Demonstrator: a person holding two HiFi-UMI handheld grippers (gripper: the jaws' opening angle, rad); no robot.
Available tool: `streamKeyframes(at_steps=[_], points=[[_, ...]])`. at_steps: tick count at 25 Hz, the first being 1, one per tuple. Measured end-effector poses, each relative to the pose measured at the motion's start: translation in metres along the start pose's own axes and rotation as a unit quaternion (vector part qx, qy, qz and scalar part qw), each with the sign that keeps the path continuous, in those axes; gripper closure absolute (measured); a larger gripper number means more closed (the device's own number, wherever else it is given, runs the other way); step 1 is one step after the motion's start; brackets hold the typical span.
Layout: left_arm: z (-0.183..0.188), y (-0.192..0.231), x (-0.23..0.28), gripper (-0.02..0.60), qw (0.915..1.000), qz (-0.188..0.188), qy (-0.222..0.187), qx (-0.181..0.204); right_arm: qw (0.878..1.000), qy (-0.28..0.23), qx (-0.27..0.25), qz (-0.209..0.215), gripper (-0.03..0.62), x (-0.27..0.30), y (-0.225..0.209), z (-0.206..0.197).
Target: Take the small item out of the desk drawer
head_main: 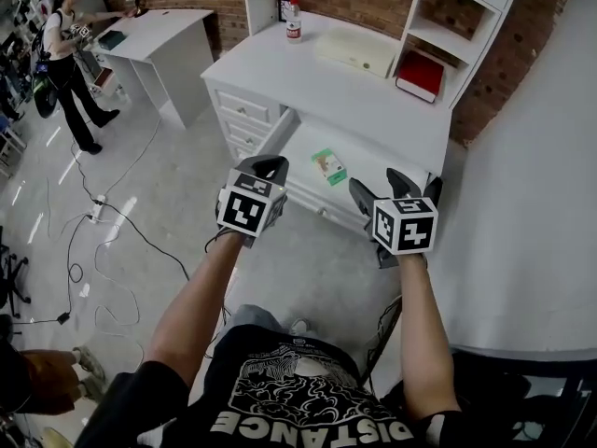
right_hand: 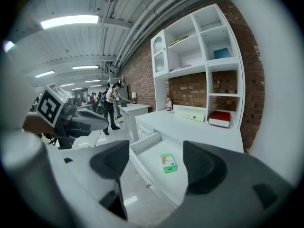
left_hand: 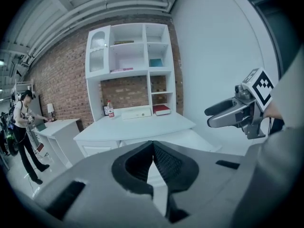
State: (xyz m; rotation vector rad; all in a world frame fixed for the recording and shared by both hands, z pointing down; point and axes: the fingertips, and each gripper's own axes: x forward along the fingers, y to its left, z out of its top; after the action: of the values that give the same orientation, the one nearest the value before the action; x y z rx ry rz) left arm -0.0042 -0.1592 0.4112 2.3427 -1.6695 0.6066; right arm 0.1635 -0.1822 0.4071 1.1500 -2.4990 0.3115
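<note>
A small green box (head_main: 328,166) lies flat inside the open drawer (head_main: 373,157) of the white desk (head_main: 280,68). Both grippers hover in front of the drawer, above the floor. My left gripper (head_main: 267,168) is shut with nothing in it; in the left gripper view its fingertips (left_hand: 153,144) meet. My right gripper (head_main: 387,187) stands open and empty at the drawer's front right. In the right gripper view the green box (right_hand: 167,163) shows through the gap between the jaws of the right gripper (right_hand: 156,151), well ahead of them.
On the desk stand a bottle (head_main: 294,21), a pale flat case (head_main: 356,52) and a red book (head_main: 420,75) in the hutch. A stack of small drawers (head_main: 244,119) is left of the open one. Cables (head_main: 103,222) lie on the floor; a person (head_main: 70,54) stands at a far desk.
</note>
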Motion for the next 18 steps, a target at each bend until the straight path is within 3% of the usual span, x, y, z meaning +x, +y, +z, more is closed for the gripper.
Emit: streamKeyframes(at_steps=[10,18], points=[[-0.012,0.032,0.035,0.574,0.9998,0.014,0.001,-0.012,0.999,0.043,-0.014,0.03,0.226,0.062,-0.004,-0.015],[-0.034,0.063,0.088,0.574,0.9997,-0.005,0.014,-0.02,0.994,0.098,-0.024,0.042,0.218,0.125,-0.013,-0.037]])
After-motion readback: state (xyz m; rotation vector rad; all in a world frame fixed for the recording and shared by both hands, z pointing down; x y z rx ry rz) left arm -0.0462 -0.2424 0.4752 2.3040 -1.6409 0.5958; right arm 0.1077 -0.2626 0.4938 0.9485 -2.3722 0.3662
